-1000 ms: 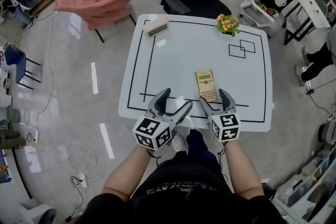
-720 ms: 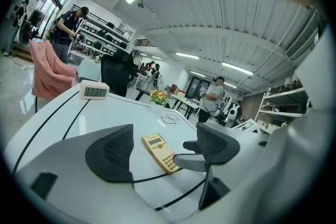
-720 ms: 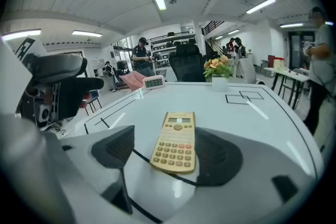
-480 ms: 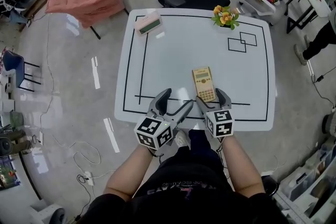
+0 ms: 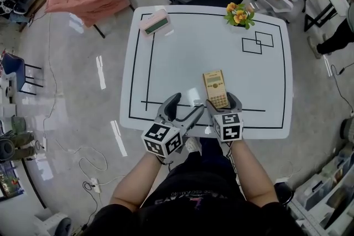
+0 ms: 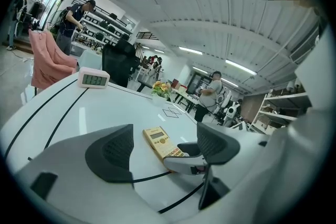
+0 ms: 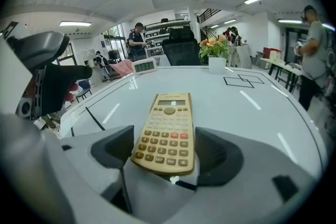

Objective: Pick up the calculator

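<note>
Two grippers sit at the white table's (image 5: 182,52) near edge. Right gripper (image 5: 223,102): jaws wide, straddling the near end of the yellow calculator (image 5: 215,88), which lies flat on the table. Left gripper (image 5: 185,105): jaws wide, nothing between them.

— How do the jaws stand?
— The left gripper (image 6: 165,136) is wide open, holding nothing, low over the white table (image 6: 105,107).
— And in the gap?
— A yellow calculator (image 6: 159,140) lies flat beyond the pads. The right gripper (image 6: 185,160) covers its near end.
— Farther off?
— A small clock (image 6: 93,79) stands at the far left, and flowers (image 6: 160,88) at the back.
</note>
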A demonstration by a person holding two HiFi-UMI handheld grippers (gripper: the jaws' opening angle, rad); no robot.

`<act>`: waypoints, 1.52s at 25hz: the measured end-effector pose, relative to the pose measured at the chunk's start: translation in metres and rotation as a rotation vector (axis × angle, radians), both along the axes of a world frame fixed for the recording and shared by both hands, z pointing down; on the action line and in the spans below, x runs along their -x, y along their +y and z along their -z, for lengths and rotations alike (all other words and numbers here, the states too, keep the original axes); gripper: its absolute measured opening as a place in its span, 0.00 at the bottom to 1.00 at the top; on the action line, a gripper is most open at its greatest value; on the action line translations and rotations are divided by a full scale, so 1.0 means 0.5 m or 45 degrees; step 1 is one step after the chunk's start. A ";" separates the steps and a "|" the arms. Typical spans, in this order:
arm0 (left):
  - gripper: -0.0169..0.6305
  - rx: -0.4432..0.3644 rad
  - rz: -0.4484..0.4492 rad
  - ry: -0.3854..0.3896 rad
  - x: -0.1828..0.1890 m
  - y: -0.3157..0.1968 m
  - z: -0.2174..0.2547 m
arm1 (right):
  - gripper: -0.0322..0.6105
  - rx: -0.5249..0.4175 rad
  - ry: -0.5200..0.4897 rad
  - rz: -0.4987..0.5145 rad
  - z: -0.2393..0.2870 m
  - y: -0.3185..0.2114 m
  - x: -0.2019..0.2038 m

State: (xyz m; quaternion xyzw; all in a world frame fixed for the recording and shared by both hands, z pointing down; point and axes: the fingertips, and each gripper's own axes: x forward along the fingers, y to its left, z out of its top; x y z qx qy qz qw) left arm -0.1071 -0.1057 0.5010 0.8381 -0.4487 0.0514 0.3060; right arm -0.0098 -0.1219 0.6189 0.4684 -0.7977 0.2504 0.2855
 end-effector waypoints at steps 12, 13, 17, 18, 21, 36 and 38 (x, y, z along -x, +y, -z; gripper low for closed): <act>0.59 0.025 -0.024 0.011 -0.015 -0.012 -0.012 | 0.59 0.072 0.004 -0.008 -0.008 -0.003 -0.003; 0.59 0.030 -0.025 0.015 -0.017 -0.014 -0.014 | 0.59 0.079 -0.006 -0.007 -0.009 -0.004 -0.004; 0.59 0.061 -0.033 0.042 -0.028 -0.017 -0.022 | 0.58 0.121 -0.057 -0.005 -0.006 -0.004 -0.007; 0.59 0.070 -0.035 0.048 -0.031 -0.019 -0.025 | 0.58 0.134 -0.074 -0.007 -0.005 -0.004 -0.008; 0.59 0.097 -0.041 0.061 -0.039 -0.025 -0.035 | 0.57 0.170 -0.134 -0.014 -0.003 -0.007 -0.012; 0.57 0.352 -0.091 0.123 -0.106 -0.078 -0.132 | 0.27 0.230 -0.212 0.073 0.004 -0.015 -0.038; 0.57 0.368 -0.051 0.120 -0.097 -0.093 -0.141 | 0.27 0.163 -0.112 0.154 0.008 -0.021 -0.031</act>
